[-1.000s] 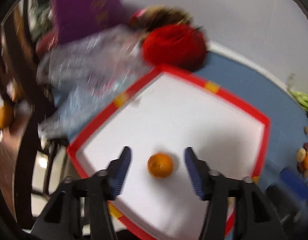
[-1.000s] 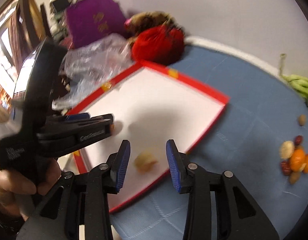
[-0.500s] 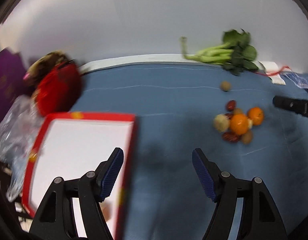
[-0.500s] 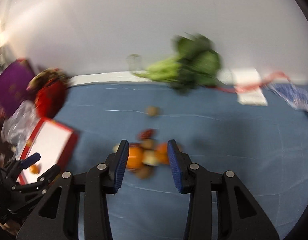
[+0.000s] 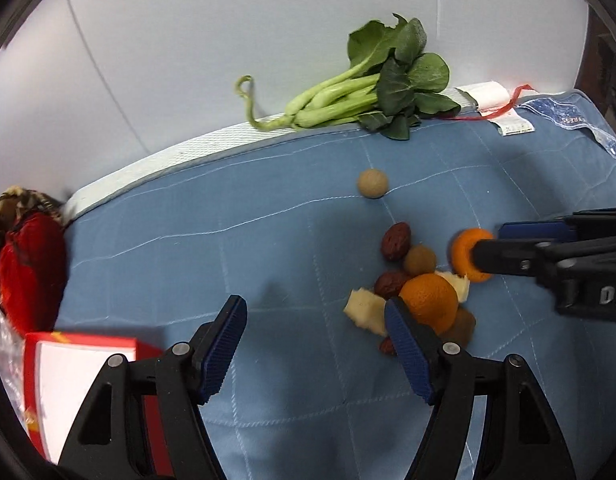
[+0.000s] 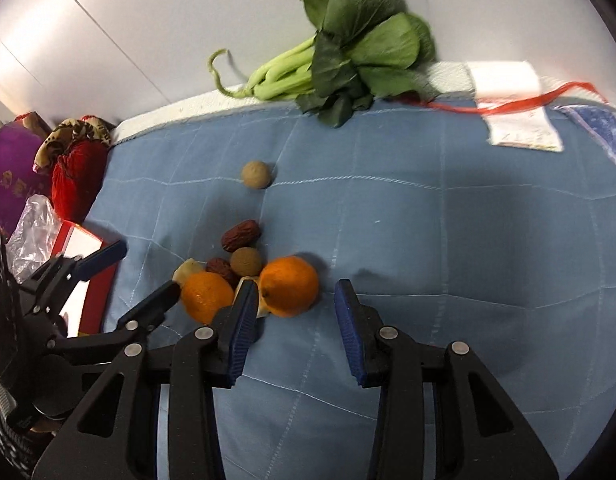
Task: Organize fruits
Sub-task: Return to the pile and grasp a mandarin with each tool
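A small pile of fruit lies on the blue quilted mat (image 5: 288, 240): two oranges, red dates, brown longans and pale chunks. My left gripper (image 5: 315, 344) is open and empty, with one orange (image 5: 429, 300) just beyond its right finger. My right gripper (image 6: 294, 320) is open, and the other orange (image 6: 290, 286) sits between its fingertips on the mat. A lone longan (image 6: 256, 175) lies apart, farther back. The red-rimmed white tray (image 5: 68, 384) is at the lower left.
A bunch of green bok choy (image 5: 367, 92) lies at the mat's far edge by the white wall. A red cloth bundle (image 5: 28, 268) and clear plastic wrap (image 6: 32, 236) sit beside the tray. A white label and red string (image 6: 515, 116) lie at the far right.
Both grippers swung right, away from the tray where an orange and a pale piece were left, over to the fruit pile. The right gripper's fingers have opened wider around an orange.
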Available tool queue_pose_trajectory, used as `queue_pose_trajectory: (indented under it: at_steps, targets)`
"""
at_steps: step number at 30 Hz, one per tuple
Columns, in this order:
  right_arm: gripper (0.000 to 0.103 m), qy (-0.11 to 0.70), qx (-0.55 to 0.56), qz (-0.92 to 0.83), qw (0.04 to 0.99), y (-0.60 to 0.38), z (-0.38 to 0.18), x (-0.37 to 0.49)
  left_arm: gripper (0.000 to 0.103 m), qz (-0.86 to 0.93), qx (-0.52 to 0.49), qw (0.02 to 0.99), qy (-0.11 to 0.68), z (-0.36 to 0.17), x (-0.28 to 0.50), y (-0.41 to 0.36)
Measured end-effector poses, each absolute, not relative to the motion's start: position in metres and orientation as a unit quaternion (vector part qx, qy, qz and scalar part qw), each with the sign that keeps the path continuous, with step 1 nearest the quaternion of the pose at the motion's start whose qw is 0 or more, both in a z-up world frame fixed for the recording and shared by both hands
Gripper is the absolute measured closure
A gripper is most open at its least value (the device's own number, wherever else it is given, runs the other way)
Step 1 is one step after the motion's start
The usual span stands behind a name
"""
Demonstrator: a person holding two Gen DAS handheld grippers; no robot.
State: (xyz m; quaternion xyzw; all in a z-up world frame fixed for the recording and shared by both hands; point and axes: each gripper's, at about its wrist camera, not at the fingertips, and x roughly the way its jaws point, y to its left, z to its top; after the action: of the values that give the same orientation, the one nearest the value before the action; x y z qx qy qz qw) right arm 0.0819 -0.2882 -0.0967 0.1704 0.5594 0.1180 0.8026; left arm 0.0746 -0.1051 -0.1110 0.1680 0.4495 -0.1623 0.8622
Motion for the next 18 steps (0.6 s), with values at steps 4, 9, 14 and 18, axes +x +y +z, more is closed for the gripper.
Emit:
queue_pose_trajectory:
  at_steps: [4,9,14,18]
  targets:
    - [0.065,0.574,0.159,0.118,0.795,-0.277,-0.105,0.089,0.031,-0.171,0.155,0.860,0.456,-0.116,0.081,-0.104]
    - [0.065,0.576,0.164,0.111,0.793,-0.276,-0.108,0.093,0.049,-0.219,0.125,0.847,0.468,-0.119,0.082,-0.099]
    - [0.070,0.586,0.153,0.109,0.788,-0.273,-0.106,0.091,0.059,-0.253,0.130,0.824,0.490,-0.124,0.072,-0.098]
    - [0.070,0.603,0.154,0.111,0.775,-0.278,-0.103,0.084,0.062,-0.268,0.142,0.811,0.500,-0.125,0.059,-0.088]
